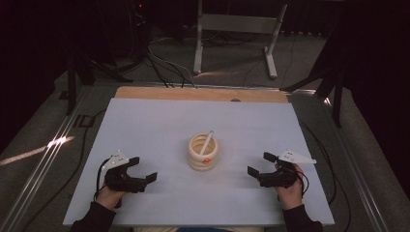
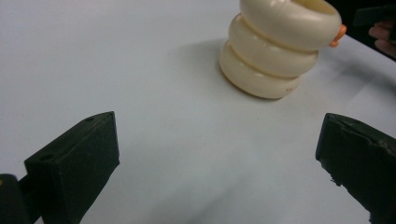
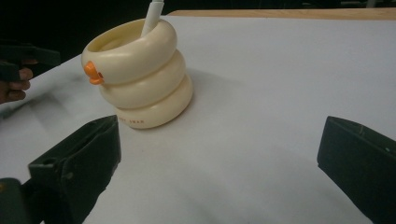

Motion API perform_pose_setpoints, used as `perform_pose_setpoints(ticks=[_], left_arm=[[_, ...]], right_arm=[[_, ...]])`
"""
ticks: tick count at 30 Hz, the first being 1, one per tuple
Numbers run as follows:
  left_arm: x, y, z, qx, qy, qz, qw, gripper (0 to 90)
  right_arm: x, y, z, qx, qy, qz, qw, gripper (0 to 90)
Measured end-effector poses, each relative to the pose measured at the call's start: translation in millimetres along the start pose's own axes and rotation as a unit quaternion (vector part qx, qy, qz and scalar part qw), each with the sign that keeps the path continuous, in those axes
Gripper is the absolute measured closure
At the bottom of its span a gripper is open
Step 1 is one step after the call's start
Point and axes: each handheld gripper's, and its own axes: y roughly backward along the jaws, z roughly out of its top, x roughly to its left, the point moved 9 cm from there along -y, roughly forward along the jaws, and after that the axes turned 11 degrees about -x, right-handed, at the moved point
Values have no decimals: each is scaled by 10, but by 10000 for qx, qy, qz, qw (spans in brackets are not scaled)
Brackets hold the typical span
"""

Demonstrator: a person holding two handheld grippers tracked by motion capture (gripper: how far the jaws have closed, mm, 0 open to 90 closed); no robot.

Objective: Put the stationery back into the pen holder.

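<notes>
High view: a cream ribbed cup (image 1: 203, 152), shaped like three stacked rings, stands upright near the middle of the pale blue table mat (image 1: 145, 125), with a white stick (image 1: 207, 141) leaning inside it, top tilted to the far right, and a small orange knob (image 1: 206, 161) on its near side. Left gripper (image 1: 144, 169) rests on the mat at near left, held by a hand (image 1: 110, 197), jaws spread apart and holding nothing, well apart from the cup. Right gripper (image 1: 259, 164) rests at near right in the other hand (image 1: 290, 191), jaws also spread, nothing between them, well apart from the cup. A wooden board edge (image 1: 200, 94) shows at the far side of the mat; cables and a metal stand (image 1: 235, 29) lie on the floor beyond. Left gripper view: both black jaws stand wide apart over bare mat, the cup (image 2: 280, 44) ahead at upper right, orange knob (image 2: 338, 35) on its right side; tiny reddish print near the cup's base, too small to read. Right gripper view: jaws wide apart, nothing gripped, the cup (image 3: 140, 74) ahead at upper left, tilted in the picture, stick (image 3: 152, 16) rising from its mouth, orange knob (image 3: 92, 73) on its left; small print on the bottom ring, blurred, unreadable.
</notes>
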Motion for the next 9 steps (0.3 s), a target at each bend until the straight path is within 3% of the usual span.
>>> perform_pose_setpoints(ticks=[9], left_arm=[[-3,-10,-21,6,-39,-5,10000,2]], right_arm=[[4,-8,-7,16,-9,21,10000,0]])
